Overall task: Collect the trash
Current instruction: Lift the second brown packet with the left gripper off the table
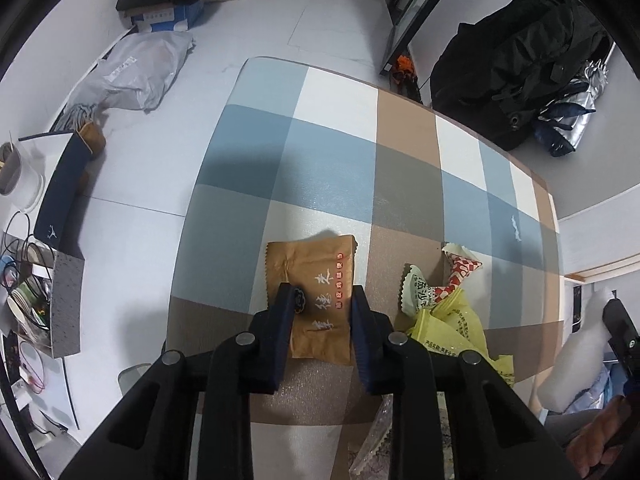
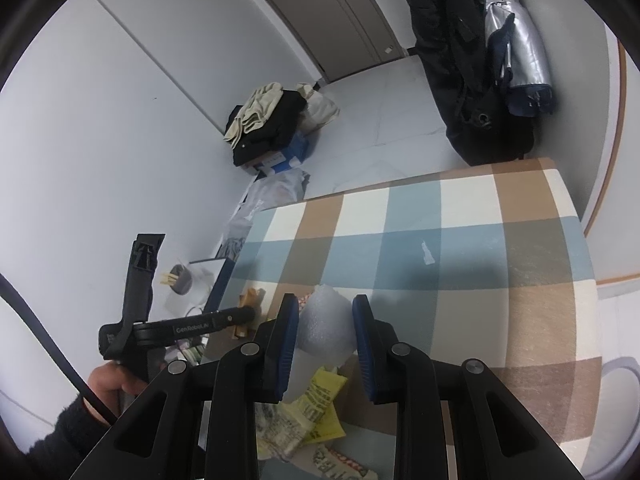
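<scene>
A brown paper snack wrapper (image 1: pixel 316 292) lies flat on the checked tablecloth (image 1: pixel 332 160). My left gripper (image 1: pixel 325 300) is open, one finger on each side of the wrapper's near half. To its right lie a white wrapper (image 1: pixel 418 290), a red-and-white checked wrapper (image 1: pixel 460 270) and a yellow wrapper (image 1: pixel 452 328). In the right wrist view my right gripper (image 2: pixel 325 312) is open around a white foam sheet (image 2: pixel 324 328) that rises from the table. Yellow wrappers (image 2: pixel 320 396) lie below it. The left gripper's body (image 2: pixel 180 328) shows at the left.
A clear crinkled wrapper (image 1: pixel 376 440) lies at the table's near edge. A small white scrap (image 2: pixel 427 252) sits on the cloth. On the floor are a plastic bag (image 1: pixel 132 68), a clothes pile on a blue box (image 2: pixel 268 128) and a black bag (image 1: pixel 516 68).
</scene>
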Tool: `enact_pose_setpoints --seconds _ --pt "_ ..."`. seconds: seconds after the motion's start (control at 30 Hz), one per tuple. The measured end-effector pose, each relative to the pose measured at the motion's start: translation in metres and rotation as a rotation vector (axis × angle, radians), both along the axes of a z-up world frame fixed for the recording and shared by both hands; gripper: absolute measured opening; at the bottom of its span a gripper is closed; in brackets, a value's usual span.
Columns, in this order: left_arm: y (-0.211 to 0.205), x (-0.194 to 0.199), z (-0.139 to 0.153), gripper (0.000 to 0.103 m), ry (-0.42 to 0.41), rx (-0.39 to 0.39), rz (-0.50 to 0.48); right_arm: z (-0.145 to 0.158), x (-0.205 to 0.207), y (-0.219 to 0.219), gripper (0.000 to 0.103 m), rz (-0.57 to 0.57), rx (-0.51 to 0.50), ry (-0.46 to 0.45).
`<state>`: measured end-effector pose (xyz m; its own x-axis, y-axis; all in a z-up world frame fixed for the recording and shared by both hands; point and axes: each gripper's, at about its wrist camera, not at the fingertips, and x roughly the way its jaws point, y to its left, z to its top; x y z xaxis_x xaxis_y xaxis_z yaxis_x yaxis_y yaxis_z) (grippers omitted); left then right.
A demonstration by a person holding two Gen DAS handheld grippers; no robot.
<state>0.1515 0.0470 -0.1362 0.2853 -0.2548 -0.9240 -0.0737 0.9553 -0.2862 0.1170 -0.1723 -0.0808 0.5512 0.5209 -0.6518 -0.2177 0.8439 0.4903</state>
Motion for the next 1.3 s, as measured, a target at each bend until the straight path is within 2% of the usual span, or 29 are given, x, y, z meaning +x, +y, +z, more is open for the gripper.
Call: enact_pose_setpoints --seconds 0.27,0.37,0.47,0.57,0.87,1.03,1.3 --pt "0.009 -0.008 0.012 0.004 -0.041 -0.015 0.021 -0.002 0.001 0.004 0.027 0.004 -0.017 -0.005" --pt "0.014 -0.011 0.016 0.002 -0.063 -0.038 0.033 -0.003 0.001 0.005 0.027 0.003 -0.029 -0.005" --pt "0.014 -0.014 0.021 0.001 -0.081 -0.018 0.018 -0.002 -0.002 0.004 0.026 0.002 -0.040 -0.009" --pt "0.016 -0.019 0.026 0.001 -0.091 -0.030 0.008 -0.002 -0.005 0.003 0.026 -0.005 -0.046 -0.012" --pt "0.012 -0.044 0.059 0.001 -0.158 -0.033 -0.020 0.008 -0.030 0.000 0.026 -0.026 -0.055 -0.032" --pt "0.003 -0.064 0.080 0.001 -0.211 -0.048 -0.042 0.024 -0.050 -0.002 0.026 -0.043 -0.031 -0.032" --pt "-0.020 -0.086 0.114 0.001 -0.291 -0.087 -0.098 0.060 -0.090 -0.010 0.026 -0.050 -0.004 -0.096"
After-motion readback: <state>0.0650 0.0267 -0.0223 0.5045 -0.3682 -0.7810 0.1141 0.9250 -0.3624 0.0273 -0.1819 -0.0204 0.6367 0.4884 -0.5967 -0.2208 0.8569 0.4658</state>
